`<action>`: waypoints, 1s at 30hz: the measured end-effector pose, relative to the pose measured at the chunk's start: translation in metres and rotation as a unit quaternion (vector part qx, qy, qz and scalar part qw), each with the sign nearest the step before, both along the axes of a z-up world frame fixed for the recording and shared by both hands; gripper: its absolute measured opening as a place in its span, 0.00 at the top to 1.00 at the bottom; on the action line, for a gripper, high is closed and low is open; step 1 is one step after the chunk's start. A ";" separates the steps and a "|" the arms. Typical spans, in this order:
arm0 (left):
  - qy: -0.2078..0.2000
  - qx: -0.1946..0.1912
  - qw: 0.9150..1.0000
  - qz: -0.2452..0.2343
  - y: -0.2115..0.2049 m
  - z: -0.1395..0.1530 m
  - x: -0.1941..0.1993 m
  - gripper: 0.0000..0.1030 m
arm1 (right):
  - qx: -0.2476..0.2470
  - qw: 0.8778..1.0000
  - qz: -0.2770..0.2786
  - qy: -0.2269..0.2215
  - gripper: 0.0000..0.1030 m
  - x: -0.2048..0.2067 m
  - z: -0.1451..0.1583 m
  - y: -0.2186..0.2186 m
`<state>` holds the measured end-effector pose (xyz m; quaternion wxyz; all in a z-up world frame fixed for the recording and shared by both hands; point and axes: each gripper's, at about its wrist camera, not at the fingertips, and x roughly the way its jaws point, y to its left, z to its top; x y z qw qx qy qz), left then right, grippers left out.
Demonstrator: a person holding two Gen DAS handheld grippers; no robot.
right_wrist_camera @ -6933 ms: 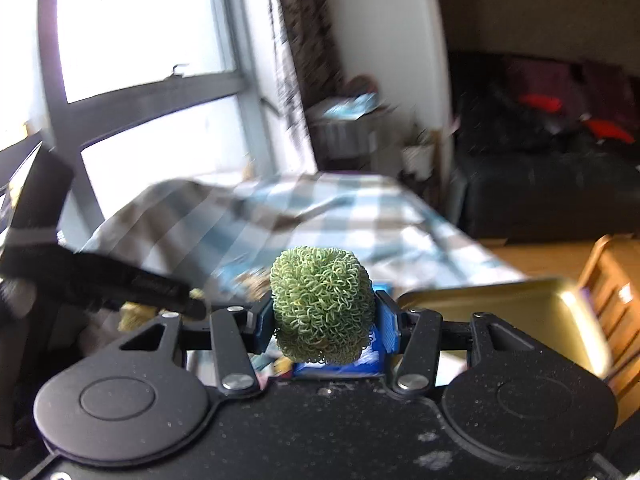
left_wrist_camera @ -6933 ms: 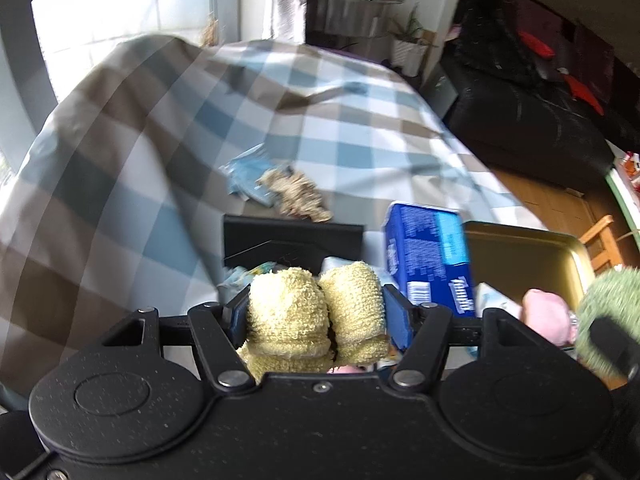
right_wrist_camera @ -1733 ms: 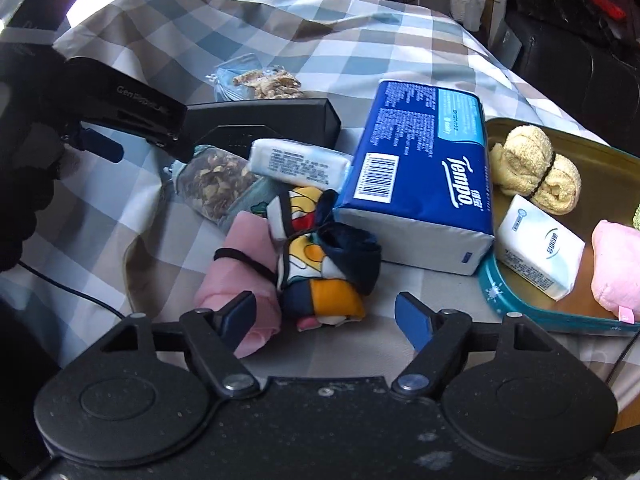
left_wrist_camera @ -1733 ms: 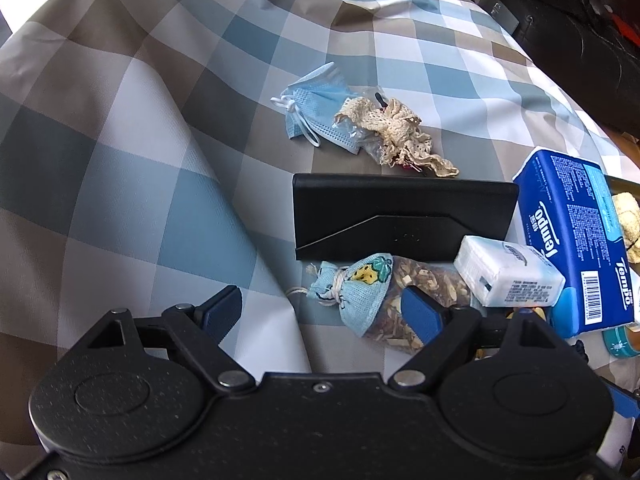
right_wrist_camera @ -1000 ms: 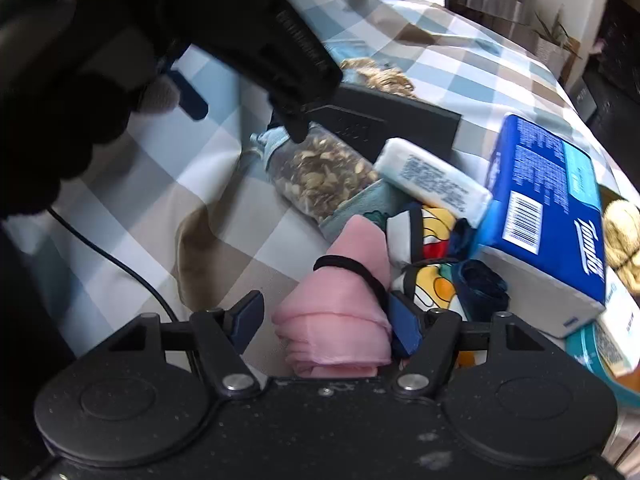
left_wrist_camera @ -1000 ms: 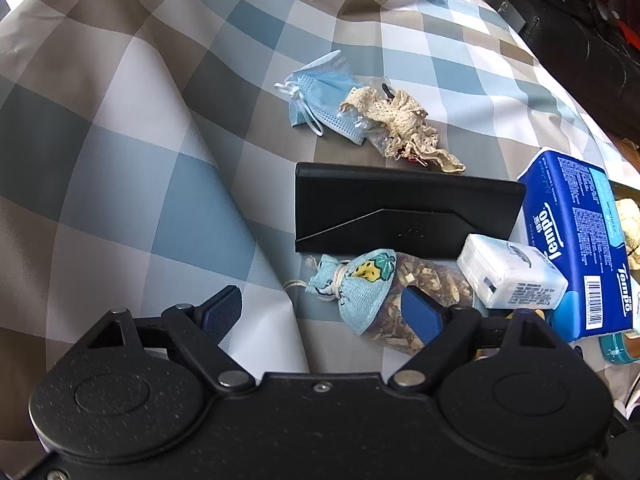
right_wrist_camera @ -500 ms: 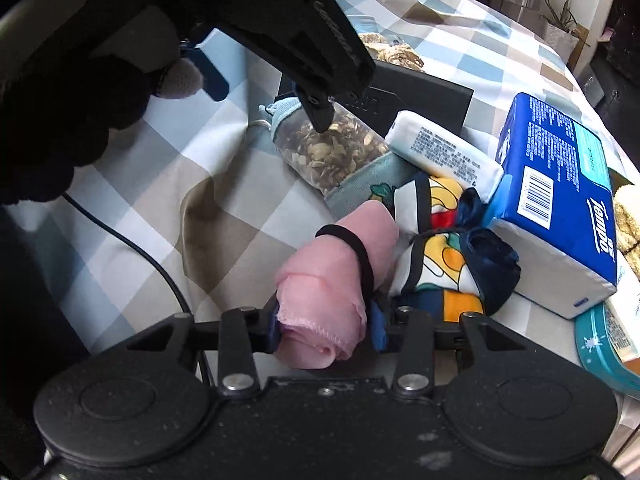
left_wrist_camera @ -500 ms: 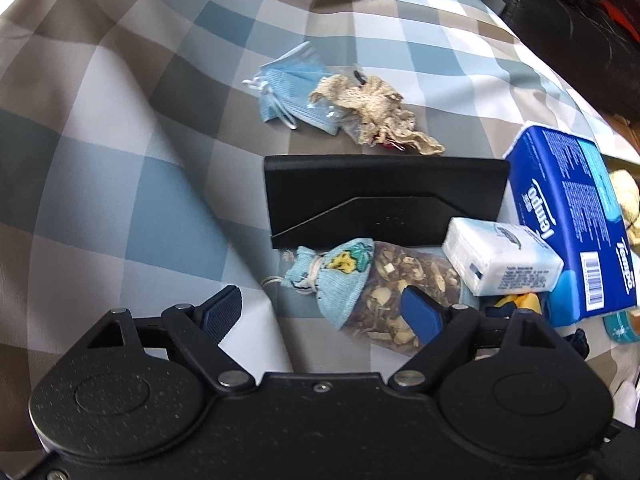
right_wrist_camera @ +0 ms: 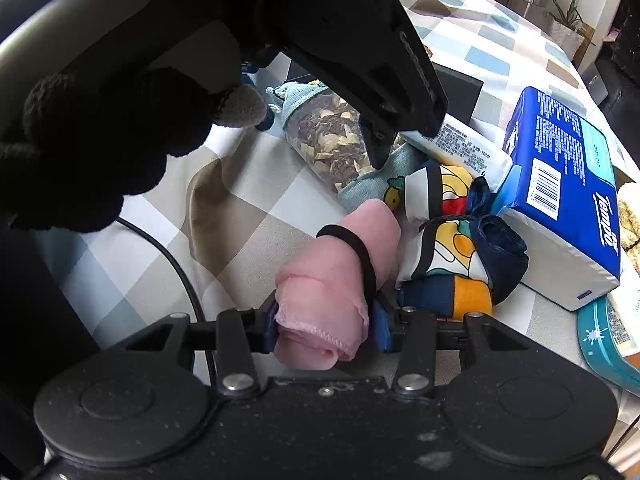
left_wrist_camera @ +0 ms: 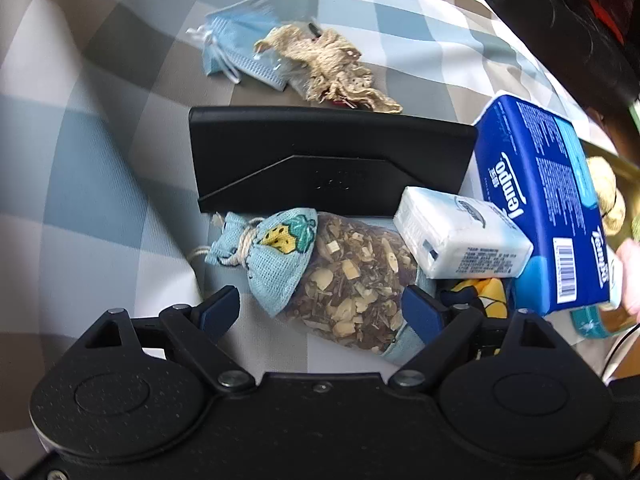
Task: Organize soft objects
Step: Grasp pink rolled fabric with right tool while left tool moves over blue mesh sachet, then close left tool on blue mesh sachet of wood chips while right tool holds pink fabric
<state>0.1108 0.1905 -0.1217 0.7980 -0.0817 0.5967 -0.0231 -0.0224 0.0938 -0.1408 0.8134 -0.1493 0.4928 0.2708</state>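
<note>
My right gripper [right_wrist_camera: 326,328] grips a pink cloth roll [right_wrist_camera: 340,264] bound with a black band; its pads press the roll's near end while its jaws are opening slightly. The roll's far end lies against a colourful rolled scarf [right_wrist_camera: 448,240]. In the left wrist view, my left gripper [left_wrist_camera: 320,308] stands open just above a mesh sachet of dried herbs [left_wrist_camera: 348,264], with a pad on either side and neither touching. In the right wrist view one left finger [right_wrist_camera: 376,148] hangs over the sachet [right_wrist_camera: 324,140]. A gloved hand [right_wrist_camera: 100,140] holds that gripper.
A black case [left_wrist_camera: 320,160], a small white tissue pack [left_wrist_camera: 460,240] and a blue Tempo pack [left_wrist_camera: 548,200] crowd around the sachet. Farther back lie a face mask [left_wrist_camera: 236,48] and cream lace [left_wrist_camera: 332,64]. A teal-rimmed tray [right_wrist_camera: 600,340] sits to the right, and a cable [right_wrist_camera: 176,264] crosses the checked cloth.
My right gripper has closed on the pink roll and lifted its near end. My left gripper has sunk closer to the sachet, still open.
</note>
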 end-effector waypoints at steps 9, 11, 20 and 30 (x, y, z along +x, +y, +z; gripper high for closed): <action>-0.021 -0.020 0.998 0.055 0.011 0.003 0.005 0.18 | -0.001 1.000 0.002 0.003 0.55 -0.001 -0.002 0.000; -0.019 -0.032 0.997 0.067 0.013 0.000 0.008 0.18 | 0.002 1.000 0.002 0.006 0.55 0.000 -0.002 0.001; -0.011 -0.042 0.995 0.094 0.011 -0.011 0.018 0.18 | 0.004 1.000 0.005 0.006 0.52 0.000 -0.003 0.001; -0.013 -0.052 0.995 0.084 0.013 -0.008 0.016 0.39 | 0.004 1.000 0.008 0.003 0.46 -0.004 -0.004 0.004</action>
